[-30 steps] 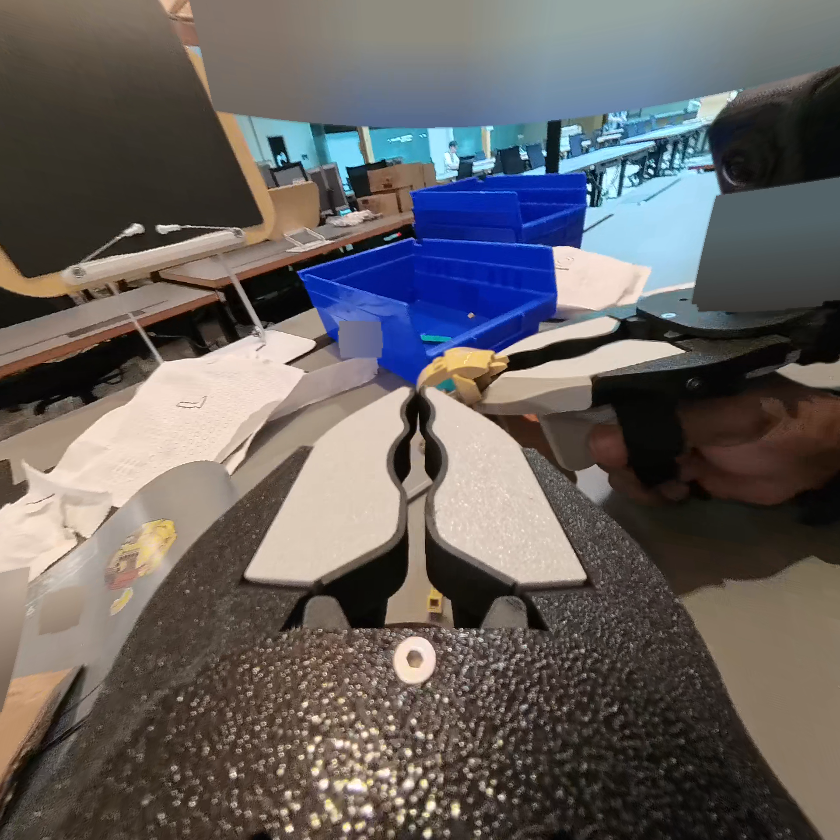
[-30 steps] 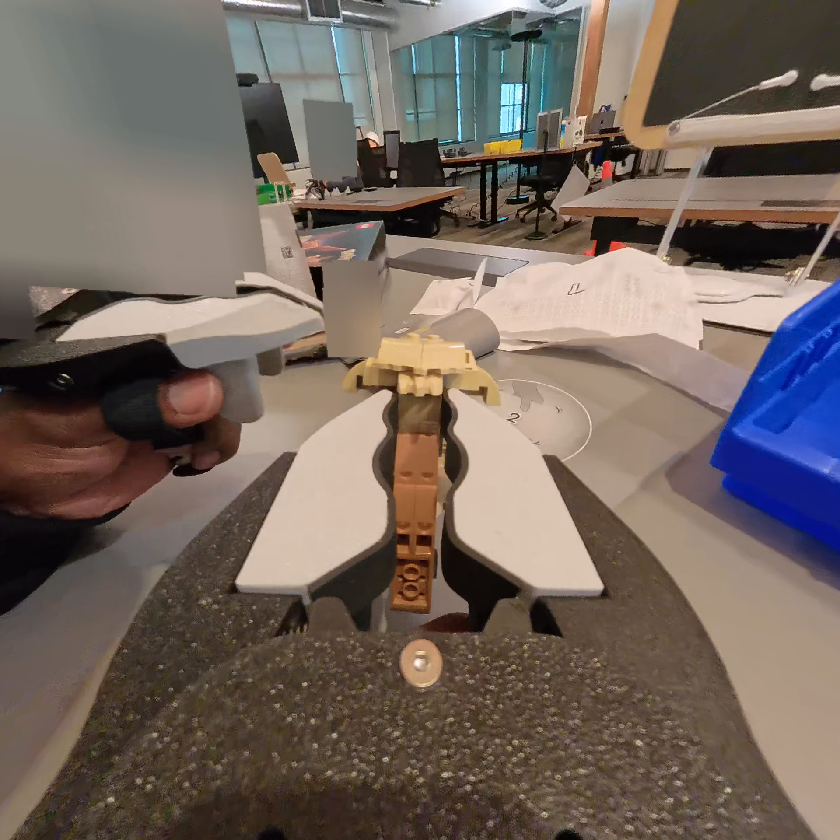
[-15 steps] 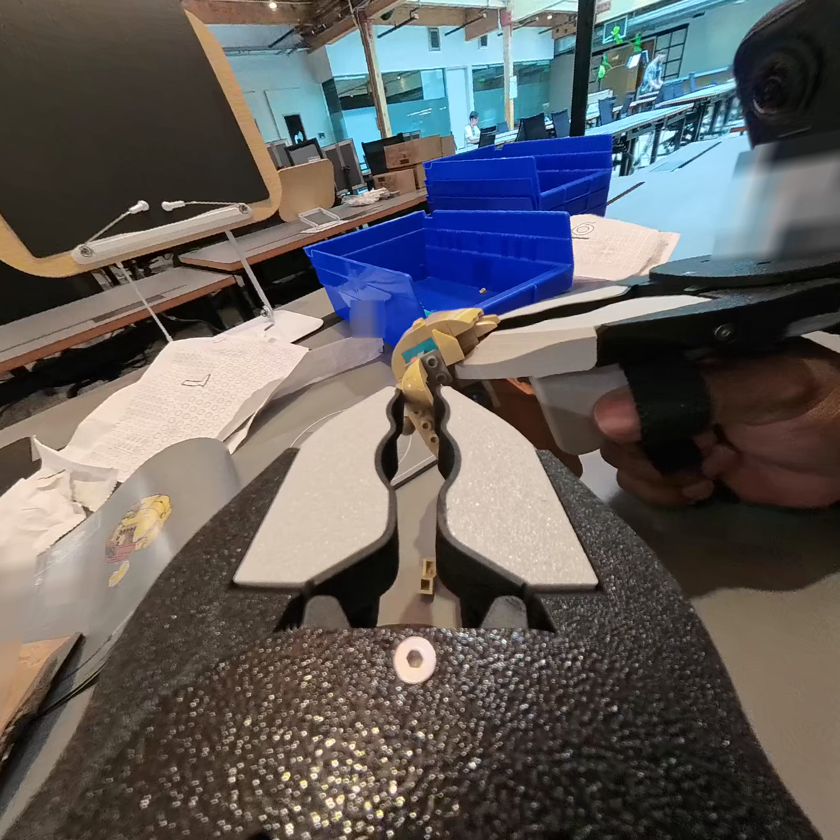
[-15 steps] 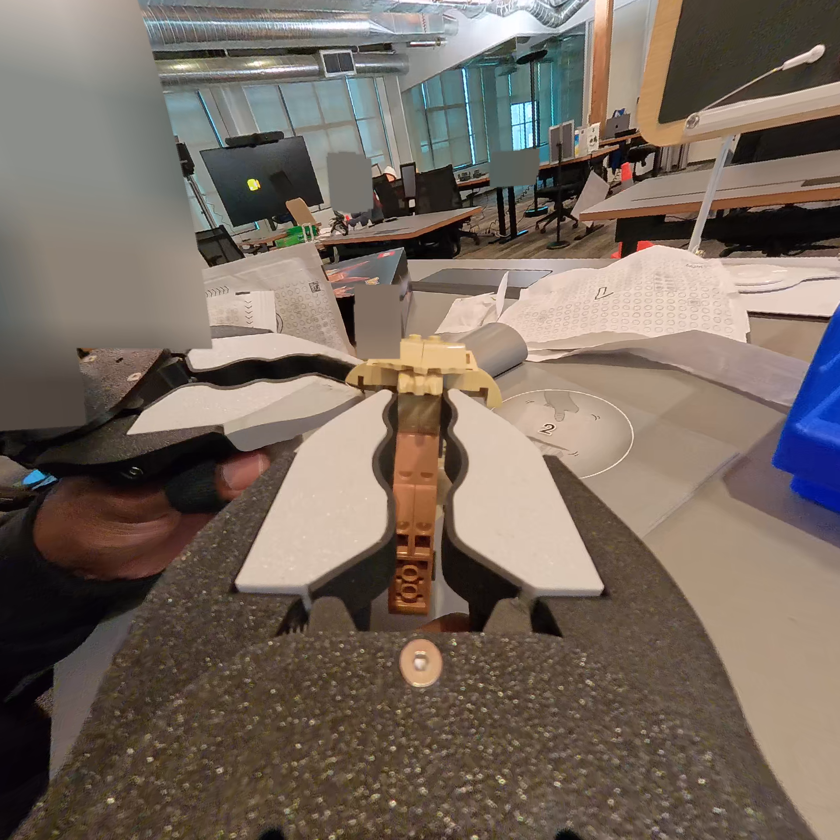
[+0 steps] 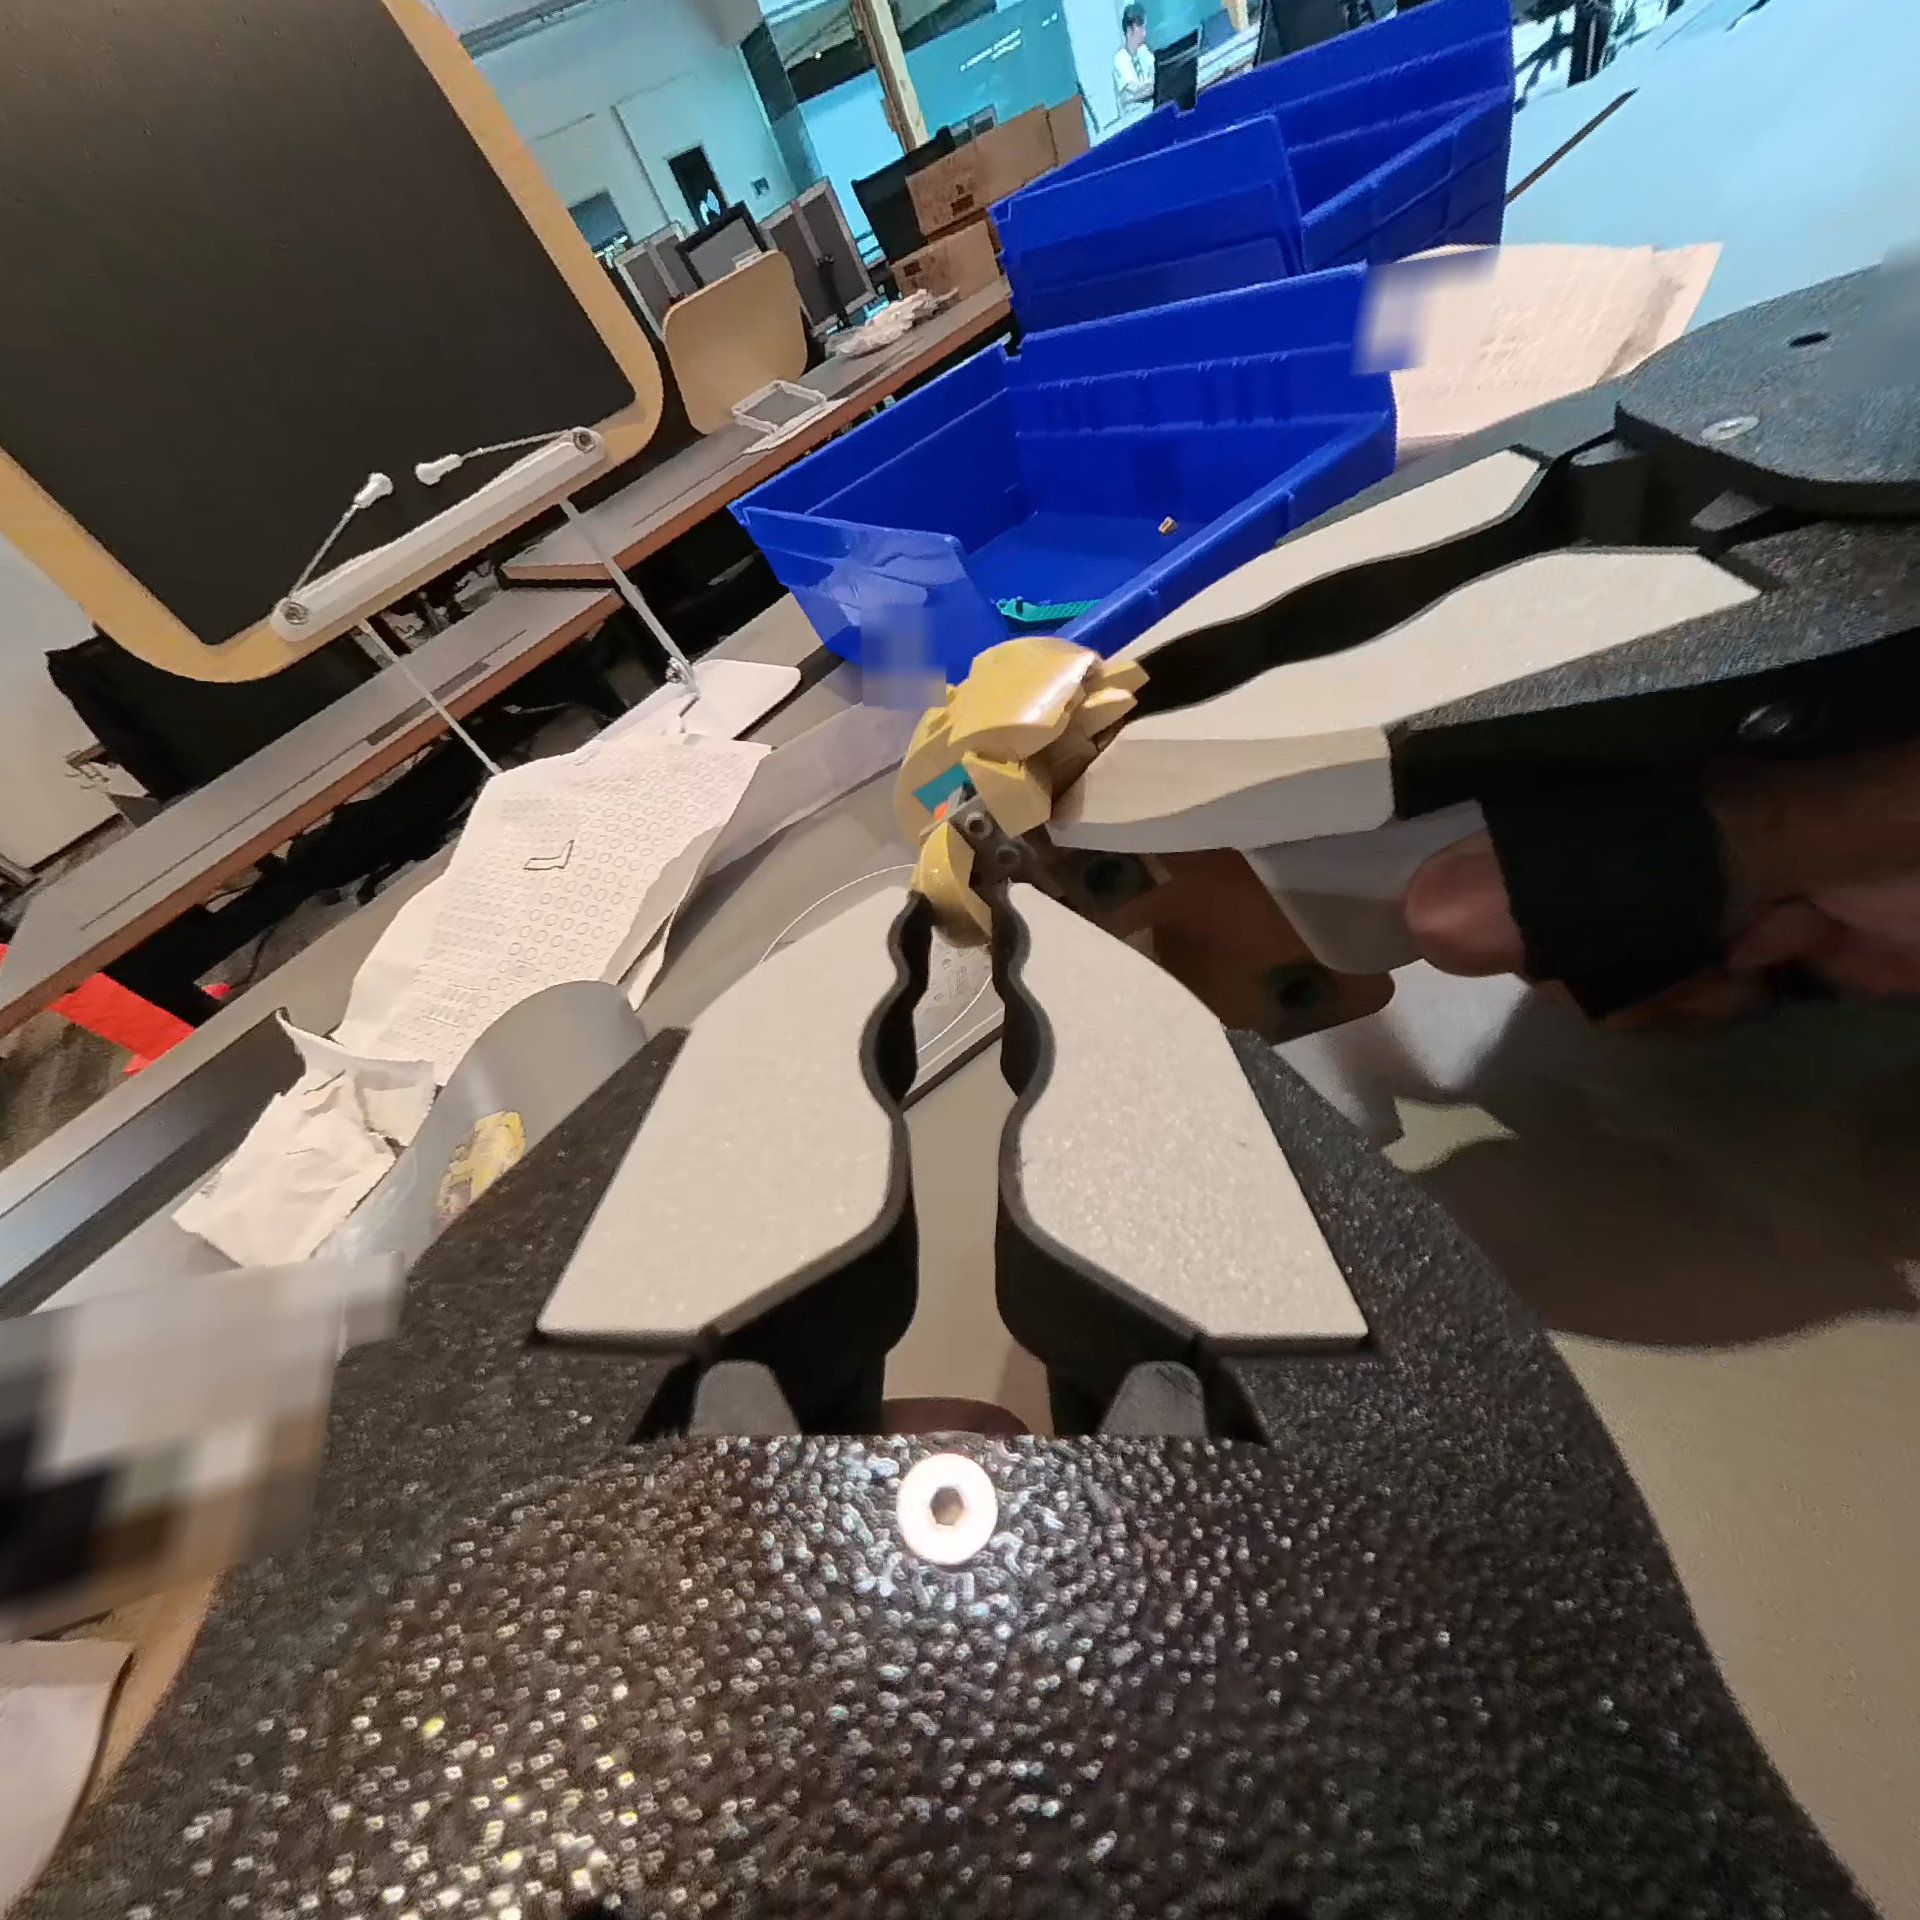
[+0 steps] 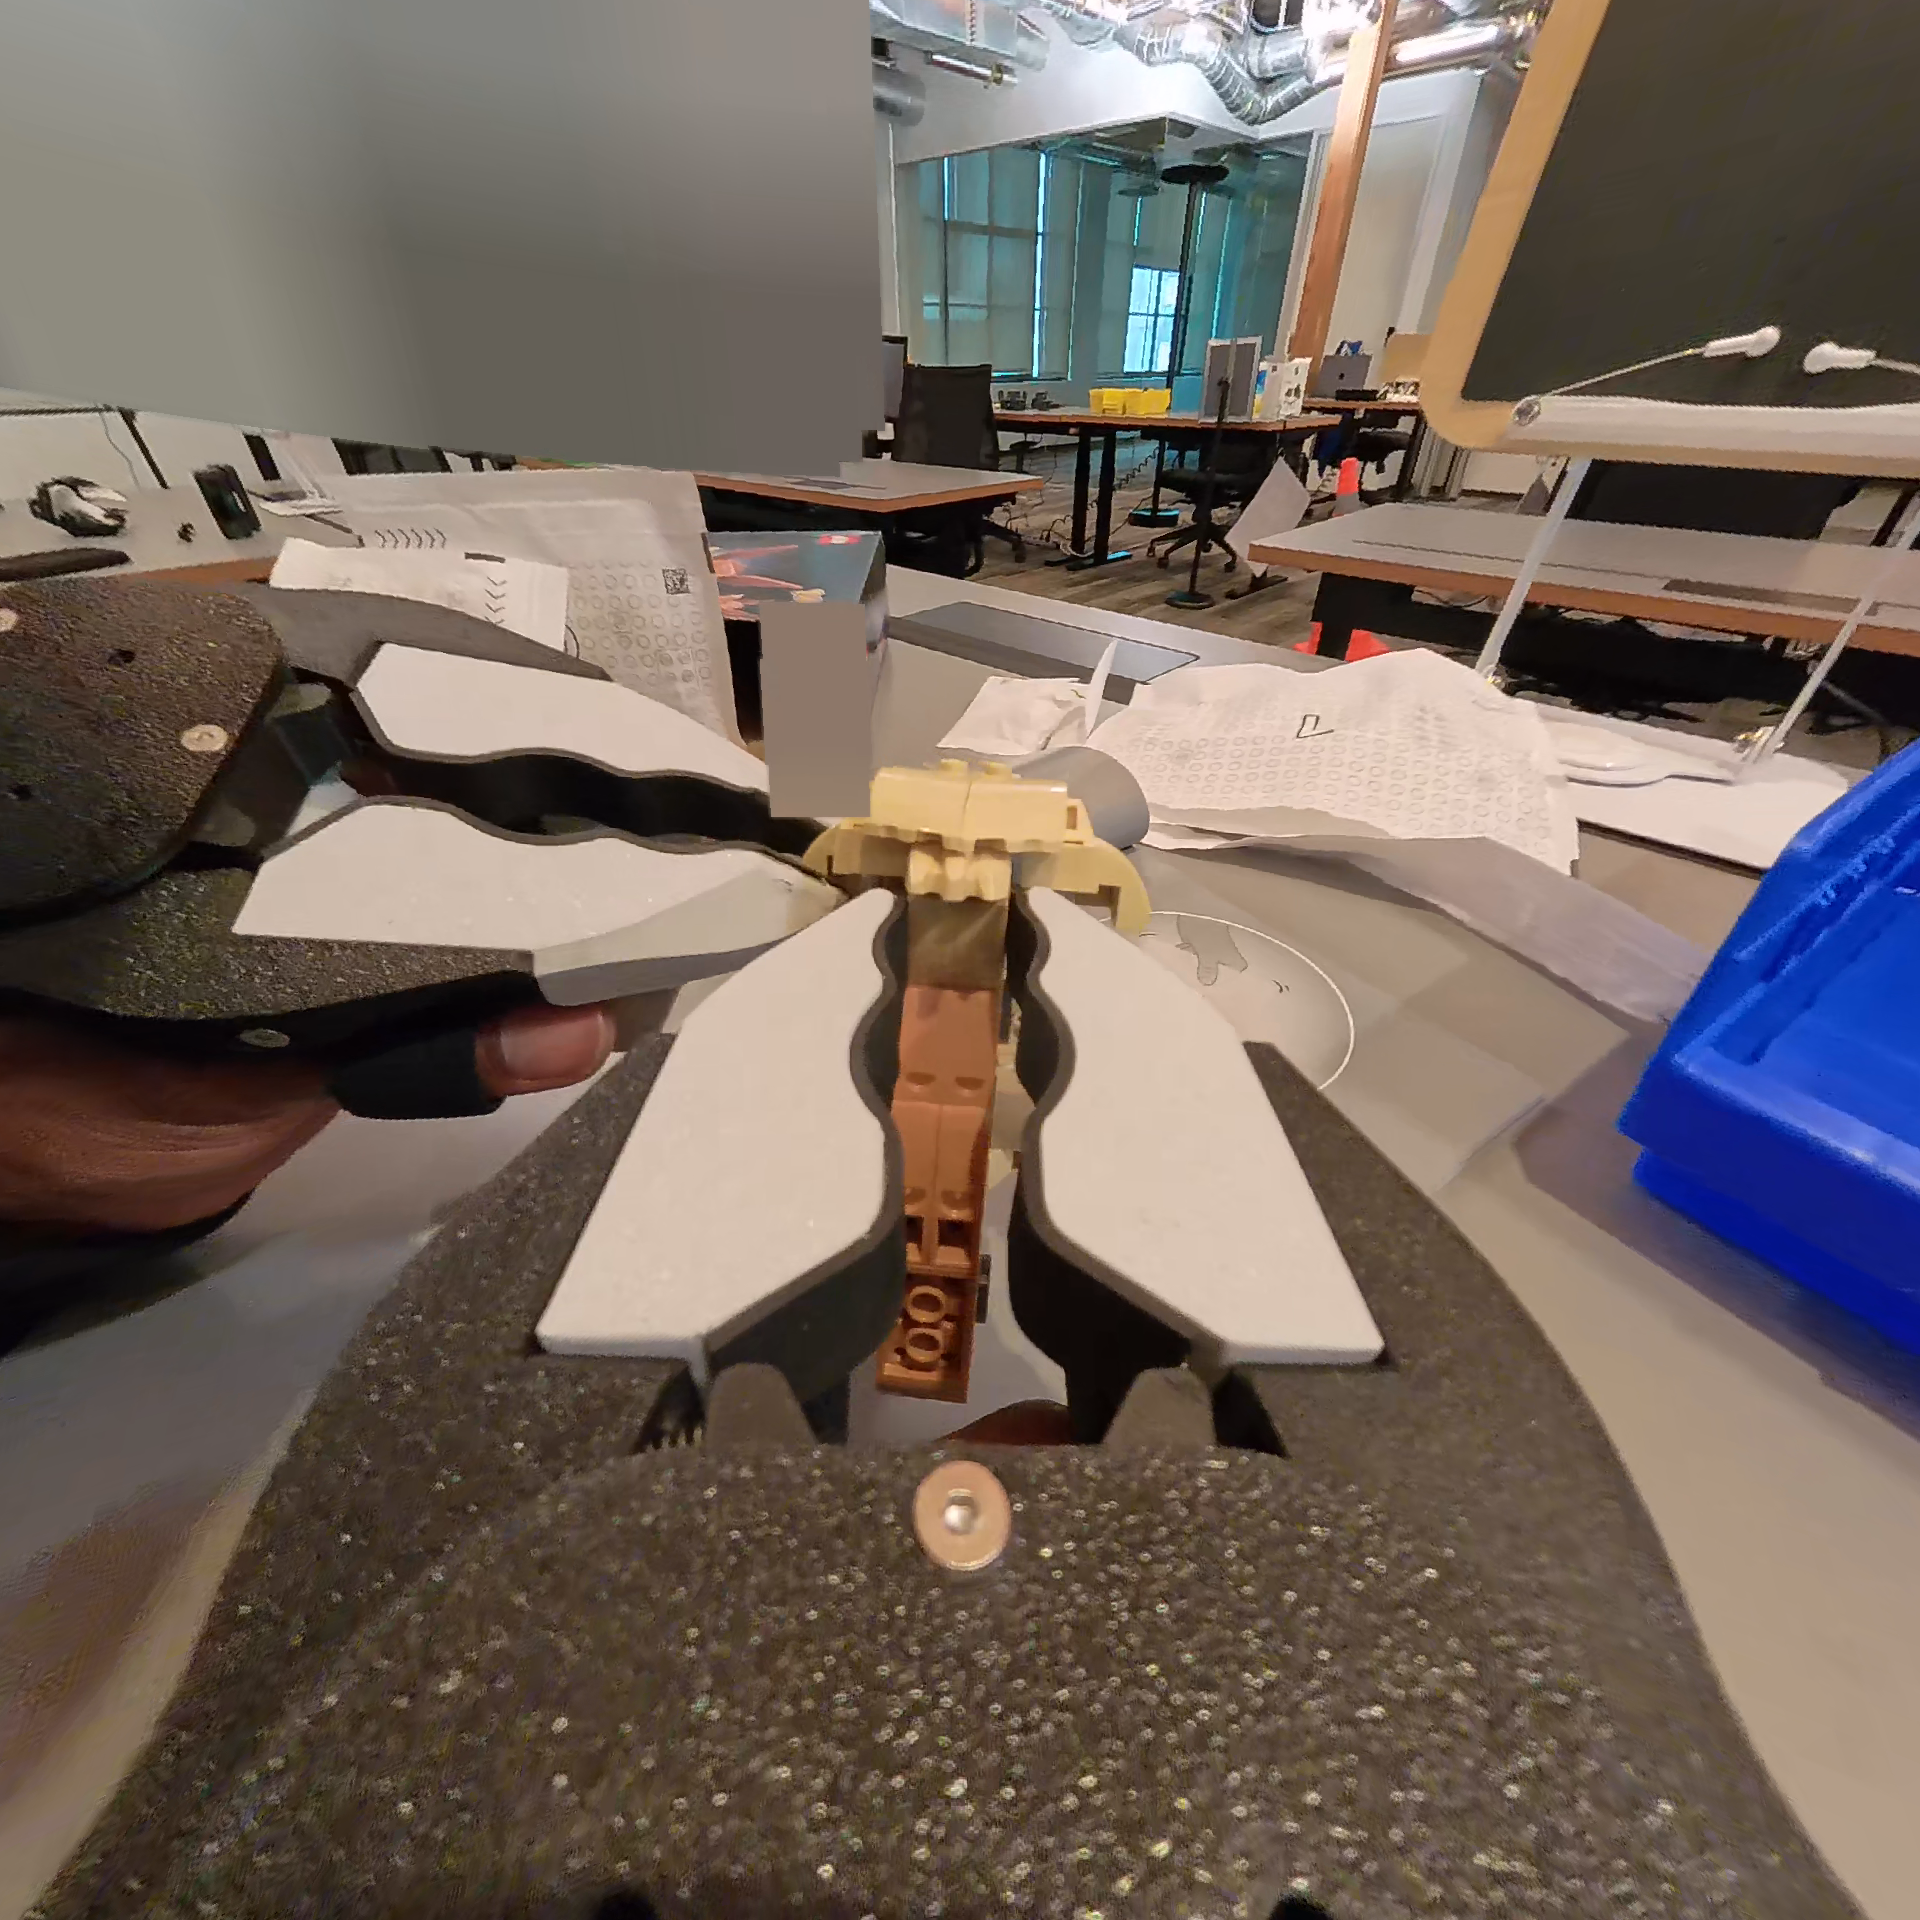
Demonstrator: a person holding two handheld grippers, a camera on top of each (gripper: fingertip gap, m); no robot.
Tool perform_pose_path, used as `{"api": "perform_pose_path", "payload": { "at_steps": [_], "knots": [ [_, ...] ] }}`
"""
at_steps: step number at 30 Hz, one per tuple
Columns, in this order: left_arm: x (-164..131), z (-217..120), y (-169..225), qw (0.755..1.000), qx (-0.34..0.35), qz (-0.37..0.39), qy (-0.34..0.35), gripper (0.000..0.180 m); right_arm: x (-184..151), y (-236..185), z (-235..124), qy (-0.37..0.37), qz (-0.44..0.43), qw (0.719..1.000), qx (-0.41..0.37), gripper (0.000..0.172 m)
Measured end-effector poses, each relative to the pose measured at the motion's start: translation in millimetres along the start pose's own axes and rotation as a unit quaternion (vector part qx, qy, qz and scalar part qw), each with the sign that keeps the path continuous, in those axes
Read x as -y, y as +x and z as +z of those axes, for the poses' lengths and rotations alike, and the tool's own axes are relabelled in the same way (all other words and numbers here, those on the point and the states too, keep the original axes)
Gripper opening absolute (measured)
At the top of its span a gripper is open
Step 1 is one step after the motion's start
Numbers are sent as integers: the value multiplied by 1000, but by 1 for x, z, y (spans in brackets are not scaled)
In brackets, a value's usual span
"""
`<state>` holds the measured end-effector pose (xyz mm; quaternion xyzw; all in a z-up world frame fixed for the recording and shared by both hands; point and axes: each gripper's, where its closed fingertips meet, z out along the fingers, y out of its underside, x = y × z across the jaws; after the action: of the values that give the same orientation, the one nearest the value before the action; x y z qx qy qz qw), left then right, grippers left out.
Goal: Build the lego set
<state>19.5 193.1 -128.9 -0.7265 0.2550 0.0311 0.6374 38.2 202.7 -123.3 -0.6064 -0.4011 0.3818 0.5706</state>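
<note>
My right gripper [image 6: 956,914] is shut on a brick model with a long brown body [image 6: 940,1091] and a tan head [image 6: 977,821], and holds it above the table. In the left wrist view the right gripper [image 5: 1101,727] comes in from the right with the tan head [image 5: 1018,717] at its tips. My left gripper [image 5: 956,914] is shut on a small tan curved piece [image 5: 951,878] that hangs from the head's underside. The pads press on its two sides. In the right wrist view the left gripper [image 6: 800,862] reaches the head's left edge.
Blue bins [image 5: 1143,468] stand behind the model; one shows at the right in the right wrist view [image 6: 1818,1091]. Crumpled printed papers [image 5: 582,883] and a grey roll [image 6: 1101,800] lie on the grey table [image 6: 1558,1455]. A dark board on a stand [image 5: 260,260] is at the left. My two grippers' fingertips are within a few centimetres of each other. From either gripper's tips it is about 20 cm to the grey roll [image 6: 1101,800]. Look for it in the left wrist view [image 5: 579,1020] too.
My left gripper was shut on air beside the model; it opened, moved up to the tan head and closed on the curved piece. My right gripper kept its hold and rose a little.
</note>
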Motion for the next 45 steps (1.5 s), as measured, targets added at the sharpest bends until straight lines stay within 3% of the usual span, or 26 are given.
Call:
{"api": "perform_pose_path", "payload": {
  "at_steps": [7, 19, 25, 29, 34, 41, 45],
  "knots": [
    [1, -1, 0, 1000, -8, 11, 5, 11, 0, -2, -1, -1, -9, 1000, 5, 19],
    [-13, 0, 4, 996, -86, 0, -30, 11, -7, -6, 0, -19, -38, 999, 16, 20],
    [-11, 3, 2, 998, -65, 1, -23, 11, -7, -2, 0, -21, -29, 999, 12, 19],
    [-3, 7, 0, 999, -36, -1, 3, 11, -1, 7, 1, -3, 31, 999, 13, 18],
    [-6, 8, -4, 989, -75, -124, 28, 28, 4, 18, 0, 22, 189, 980, 60, 18],
    [-3, 5, 9, 919, -223, -321, 51, 31, 10, 12, -1, 40, 315, 937, 144, 18],
    [1, 3, 15, 894, -268, -353, 55, 32, 13, 12, -3, 50, 350, 920, 167, 17]
  ]
}}
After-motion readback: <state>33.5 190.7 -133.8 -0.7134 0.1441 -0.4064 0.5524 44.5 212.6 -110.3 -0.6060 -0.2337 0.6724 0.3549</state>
